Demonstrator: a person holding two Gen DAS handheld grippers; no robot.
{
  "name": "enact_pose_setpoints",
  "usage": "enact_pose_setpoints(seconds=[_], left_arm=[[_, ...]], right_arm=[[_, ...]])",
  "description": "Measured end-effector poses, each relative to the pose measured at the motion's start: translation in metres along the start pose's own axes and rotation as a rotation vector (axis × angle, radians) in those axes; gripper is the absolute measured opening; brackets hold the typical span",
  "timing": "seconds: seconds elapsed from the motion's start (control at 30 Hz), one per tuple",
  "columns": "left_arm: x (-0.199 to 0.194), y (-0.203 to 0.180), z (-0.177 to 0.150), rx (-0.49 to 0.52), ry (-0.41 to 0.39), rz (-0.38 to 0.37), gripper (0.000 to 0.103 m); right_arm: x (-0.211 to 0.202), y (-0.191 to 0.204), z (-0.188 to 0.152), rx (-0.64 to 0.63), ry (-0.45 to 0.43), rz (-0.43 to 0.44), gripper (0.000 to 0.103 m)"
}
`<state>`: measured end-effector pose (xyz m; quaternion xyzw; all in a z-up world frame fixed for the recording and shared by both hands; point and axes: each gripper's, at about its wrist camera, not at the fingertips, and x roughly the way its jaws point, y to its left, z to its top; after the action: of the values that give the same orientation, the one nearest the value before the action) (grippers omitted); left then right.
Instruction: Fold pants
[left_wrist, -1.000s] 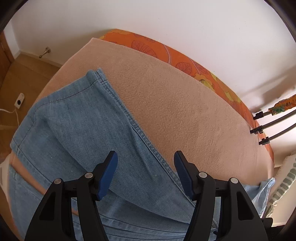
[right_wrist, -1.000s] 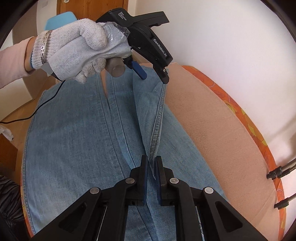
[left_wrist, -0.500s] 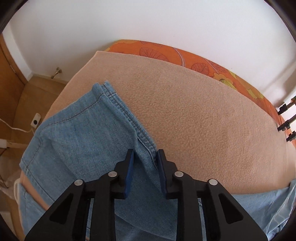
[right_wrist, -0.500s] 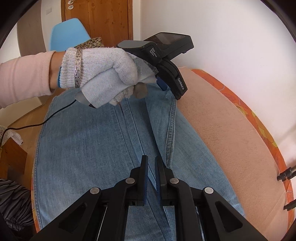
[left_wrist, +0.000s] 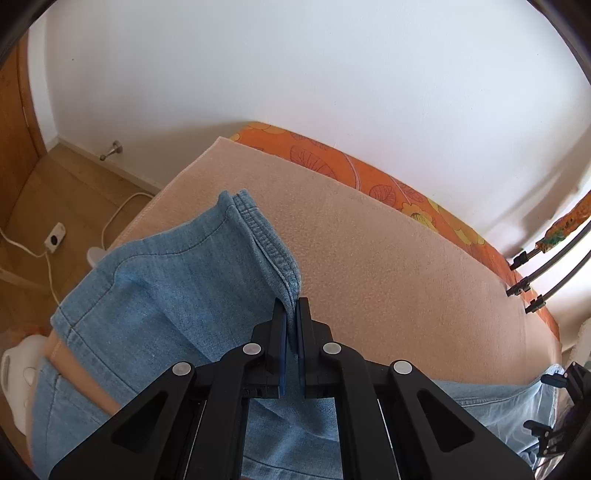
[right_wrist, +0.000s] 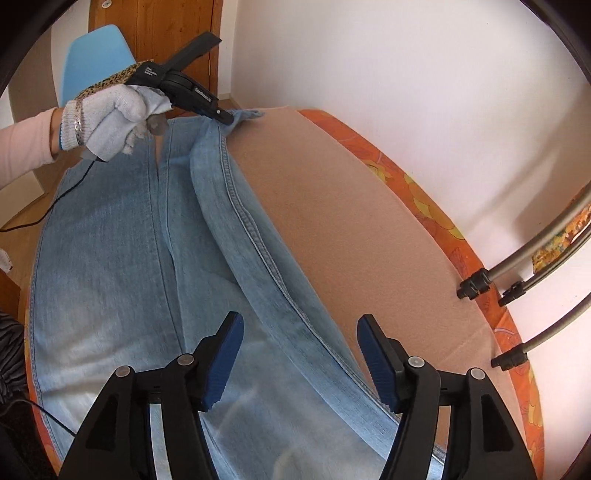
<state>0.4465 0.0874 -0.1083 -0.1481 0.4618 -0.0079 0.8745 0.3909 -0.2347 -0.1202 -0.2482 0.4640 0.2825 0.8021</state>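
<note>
Left tongs (left_wrist: 291, 325) pinch the hemmed cuff of limp, heavy denim pants (right_wrist: 122, 258) spread on the bed (right_wrist: 351, 221), best held at seams, while right tongs (right_wrist: 299, 354) hover wide open above them.

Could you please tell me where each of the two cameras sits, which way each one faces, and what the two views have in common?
Left wrist: sits on the left gripper, looking along its closed fingers, which pinch the hem of the jeans, towards the white wall; no hand shows.
Right wrist: sits on the open right gripper, looking along the jeans towards the wooden door; the gloved left hand shows.
Shared: jeans, beige blanket, orange cover, left gripper.
</note>
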Motion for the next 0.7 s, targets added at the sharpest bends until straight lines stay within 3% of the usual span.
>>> enact_pose_setpoints(seconds=[0.13, 0.33, 0.4, 0.43, 0.5, 0.7], left_arm=[[-0.019, 0.007, -0.002, -0.009, -0.042, -0.018, 0.003], [-0.04, 0.009, -0.012, 0.028, -0.07, -0.024, 0.003], [-0.046, 0.009, -0.012, 0.038, -0.082, -0.019, 0.003], [-0.049, 0.008, -0.011, 0.04, -0.09, -0.019, 0.003], [-0.055, 0.009, -0.011, 0.026, -0.109, -0.033, 0.003], [-0.099, 0.023, -0.022, -0.014, -0.166, -0.082, 0.003]], right_arm=[[0.014, -0.025, -0.023, 0.011, 0.089, -0.004, 0.069], [0.041, -0.05, -0.037, 0.06, 0.153, -0.012, 0.066], [0.043, -0.055, -0.041, 0.076, 0.165, -0.005, 0.028], [0.04, -0.055, -0.042, 0.092, 0.164, -0.008, 0.025], [0.027, -0.052, -0.043, 0.103, 0.132, -0.02, 0.008], [-0.048, -0.024, -0.032, 0.074, 0.04, -0.112, 0.005]])
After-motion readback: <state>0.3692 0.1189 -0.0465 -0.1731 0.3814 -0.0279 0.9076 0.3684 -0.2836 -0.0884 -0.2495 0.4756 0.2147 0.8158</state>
